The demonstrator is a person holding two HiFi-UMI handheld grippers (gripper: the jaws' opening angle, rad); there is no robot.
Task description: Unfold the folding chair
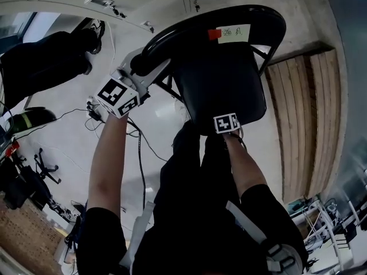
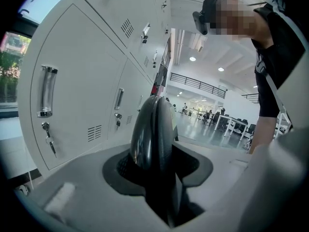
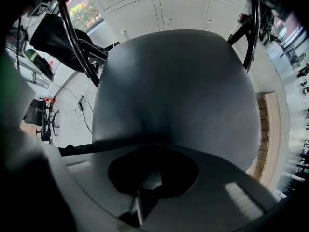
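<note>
My left claw (image 1: 139, 66) pinches the black plastic folding chair's (image 1: 221, 79) curved backrest rim (image 2: 152, 134); my right claw (image 3: 147, 185) is pressed together, empty, at the seat (image 3: 174, 91) edge.

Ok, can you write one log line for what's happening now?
left gripper: shut on backrest | right gripper: shut, at seat's near edge

One folding chair (image 1: 221, 79), two grippers, the left gripper (image 1: 139, 65) and the right gripper (image 3: 149, 178), two marker cubes (image 1: 117, 98), one per gripper, one white label (image 1: 235, 32), one red tab (image 1: 214, 34), one slatted wooden panel (image 1: 304, 125), one person (image 1: 200, 211), two bare forearms (image 1: 109, 165).
</note>
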